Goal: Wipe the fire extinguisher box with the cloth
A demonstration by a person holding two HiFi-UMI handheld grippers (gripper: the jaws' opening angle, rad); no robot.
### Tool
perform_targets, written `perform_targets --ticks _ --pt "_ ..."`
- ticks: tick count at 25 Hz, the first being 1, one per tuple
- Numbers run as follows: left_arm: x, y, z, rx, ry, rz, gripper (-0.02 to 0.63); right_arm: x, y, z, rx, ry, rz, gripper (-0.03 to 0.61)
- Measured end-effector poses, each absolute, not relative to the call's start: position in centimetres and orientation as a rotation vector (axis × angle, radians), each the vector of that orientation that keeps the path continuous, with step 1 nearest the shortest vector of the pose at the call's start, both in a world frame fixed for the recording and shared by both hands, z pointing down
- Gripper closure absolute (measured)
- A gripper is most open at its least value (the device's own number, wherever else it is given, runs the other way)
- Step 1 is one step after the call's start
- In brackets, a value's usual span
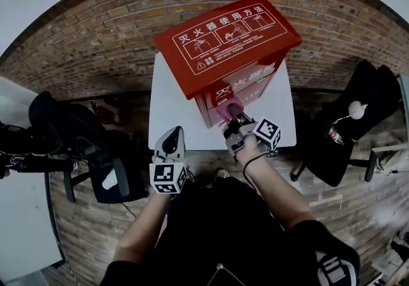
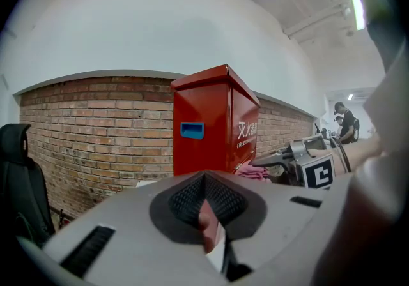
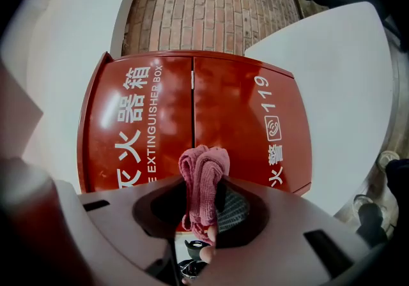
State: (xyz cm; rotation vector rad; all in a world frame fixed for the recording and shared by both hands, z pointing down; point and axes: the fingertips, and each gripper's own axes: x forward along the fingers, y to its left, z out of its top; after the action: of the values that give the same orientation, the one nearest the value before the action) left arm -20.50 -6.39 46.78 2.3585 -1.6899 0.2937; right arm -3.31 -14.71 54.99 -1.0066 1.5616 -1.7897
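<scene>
A red fire extinguisher box (image 1: 227, 45) stands on a white table (image 1: 169, 115) against a brick wall. Its front doors (image 3: 192, 122) carry white lettering and fill the right gripper view. My right gripper (image 1: 234, 117) is shut on a folded pink cloth (image 3: 203, 176), whose bunched end (image 1: 231, 110) is at the lower front of the box. The left gripper (image 1: 171, 141) hangs over the table's near edge, left of the box, with jaws closed and nothing between them. From the left gripper view the box's side (image 2: 214, 122) with a blue handle recess shows.
Black office chairs stand on both sides of the table: one at the left (image 1: 96, 150), one at the right (image 1: 351, 119). A white desk (image 1: 19, 214) lies at the far left. The floor is brick too.
</scene>
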Motion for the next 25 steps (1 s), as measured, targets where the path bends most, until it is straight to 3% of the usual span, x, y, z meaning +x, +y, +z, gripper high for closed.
perform_targets --ticks 25 --pt "-21.1 -5.1 47.2 2.329 -1.706 0.282 0.586 -3.6 -14.5 48.5 -0.927 1.587 -1.686 0.471"
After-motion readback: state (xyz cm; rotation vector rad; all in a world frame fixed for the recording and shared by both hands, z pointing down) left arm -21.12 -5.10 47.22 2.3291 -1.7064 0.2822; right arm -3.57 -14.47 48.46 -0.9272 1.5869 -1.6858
